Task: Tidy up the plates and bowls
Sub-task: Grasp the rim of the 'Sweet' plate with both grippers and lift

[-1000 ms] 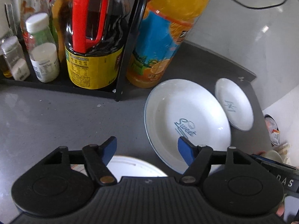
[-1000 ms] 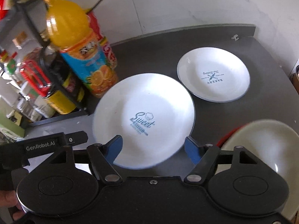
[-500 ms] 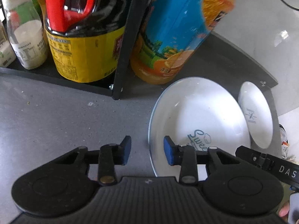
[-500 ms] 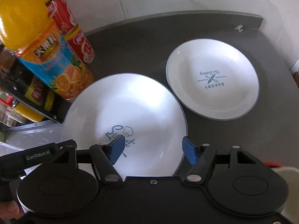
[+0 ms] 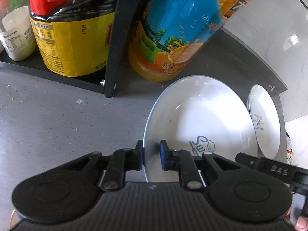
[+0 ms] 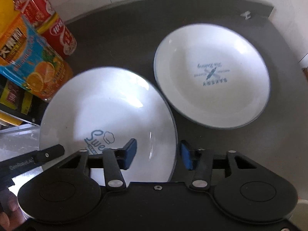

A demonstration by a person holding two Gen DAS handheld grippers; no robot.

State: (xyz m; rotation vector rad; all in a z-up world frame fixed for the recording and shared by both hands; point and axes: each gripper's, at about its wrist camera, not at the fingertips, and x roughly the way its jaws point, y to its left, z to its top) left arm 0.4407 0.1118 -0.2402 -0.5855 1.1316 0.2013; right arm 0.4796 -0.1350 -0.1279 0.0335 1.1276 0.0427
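Grey countertop (image 5: 57, 119), bearing all items. Orange juice bottle (image 5: 173, 34), upright behind the plates. "Sweet" plate (image 6: 107, 111), larger: near rim sits between the left gripper (image 5: 151, 156) fingers, pinched; opposite rim sits between the spread right gripper (image 6: 157, 156) fingers, ungripped. Left hand is therefore committed. "Bakery" plate (image 6: 211, 75), smaller, just beside it. Red cans (image 6: 48, 23): right view only; soy sauce jug (image 5: 71, 28): left only.
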